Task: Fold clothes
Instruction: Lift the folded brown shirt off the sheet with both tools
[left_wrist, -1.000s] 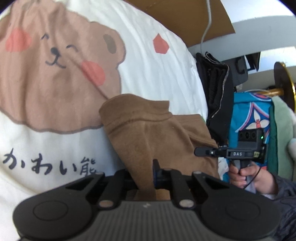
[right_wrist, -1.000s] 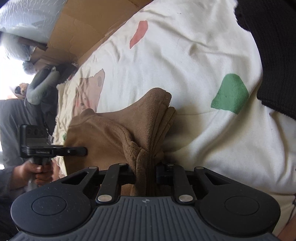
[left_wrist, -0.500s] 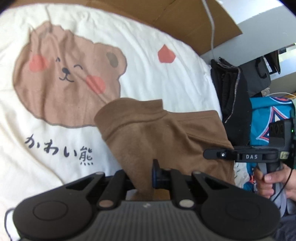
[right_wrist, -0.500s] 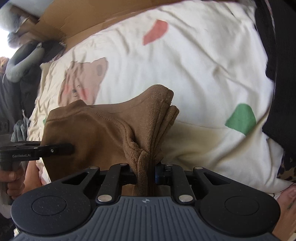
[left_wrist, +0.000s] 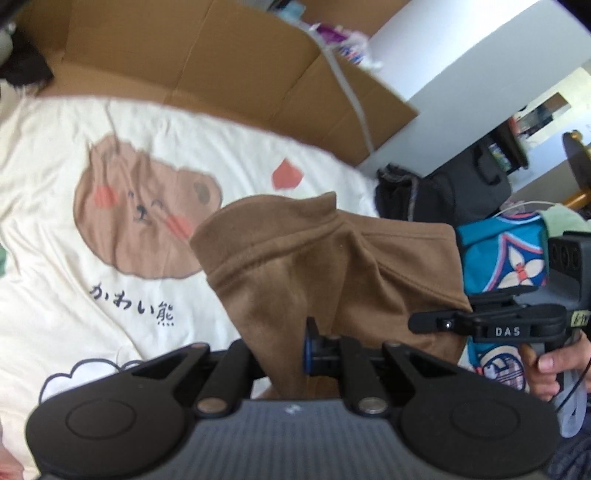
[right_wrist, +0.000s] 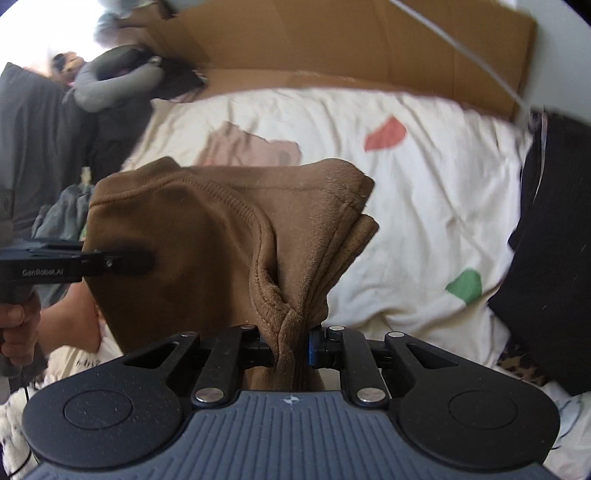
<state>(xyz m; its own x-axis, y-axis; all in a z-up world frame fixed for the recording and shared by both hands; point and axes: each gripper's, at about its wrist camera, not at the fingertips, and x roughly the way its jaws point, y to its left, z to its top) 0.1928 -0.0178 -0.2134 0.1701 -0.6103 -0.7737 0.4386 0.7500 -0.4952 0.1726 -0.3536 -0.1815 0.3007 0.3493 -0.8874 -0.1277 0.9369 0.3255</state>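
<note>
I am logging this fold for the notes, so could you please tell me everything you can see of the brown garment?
The brown garment looks like soft, fleecy knit with stitched seams and a hemmed edge. It is held up off the cream bear-print bedding, bunched into several layers. The left gripper pinches one end and the right gripper clamps a gathered wad at the other, so the cloth hangs between them. What kind of garment it is cannot be told.
</note>
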